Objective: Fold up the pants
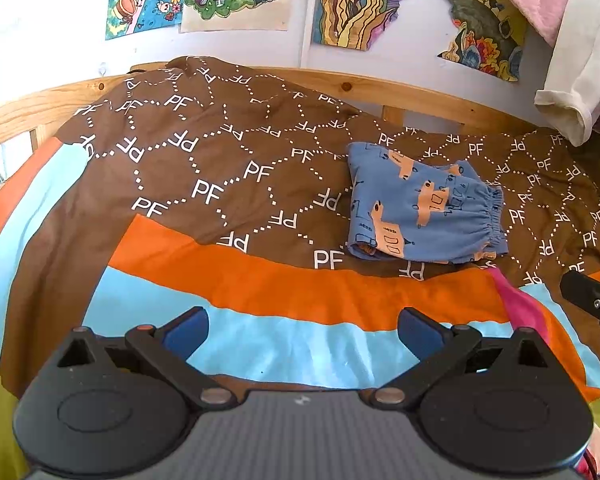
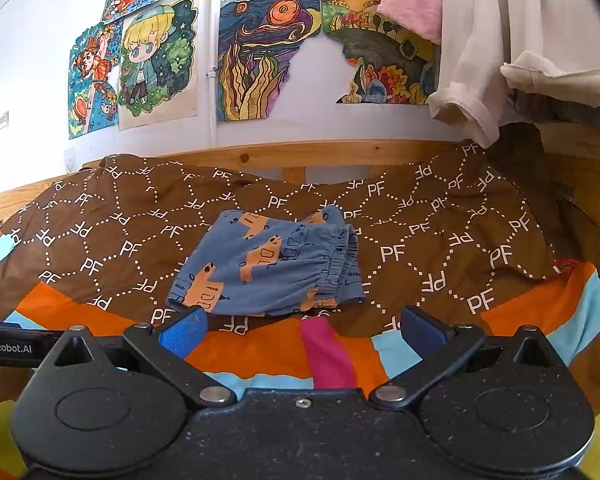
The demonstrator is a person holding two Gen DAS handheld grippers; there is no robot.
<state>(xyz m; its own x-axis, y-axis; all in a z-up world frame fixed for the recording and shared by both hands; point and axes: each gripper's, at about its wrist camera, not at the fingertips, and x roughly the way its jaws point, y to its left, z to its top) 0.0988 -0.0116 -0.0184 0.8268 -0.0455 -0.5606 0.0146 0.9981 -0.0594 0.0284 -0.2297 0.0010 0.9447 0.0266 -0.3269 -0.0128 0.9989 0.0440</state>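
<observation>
Blue pants with orange animal prints lie folded into a compact stack on the brown PF-patterned bedspread. Their elastic waistband faces right. In the right wrist view the folded pants sit just beyond my fingers. My left gripper is open over the light-blue and orange stripes, well short and left of the pants, holding nothing. My right gripper is open too, empty, hovering just in front of the pants' near edge. The right gripper's black body shows at the left wrist view's right edge.
A wooden bed rail runs along the far side under a wall of colourful drawings. White and pink garments hang at the upper right. A pink stripe crosses the bedspread near my right gripper.
</observation>
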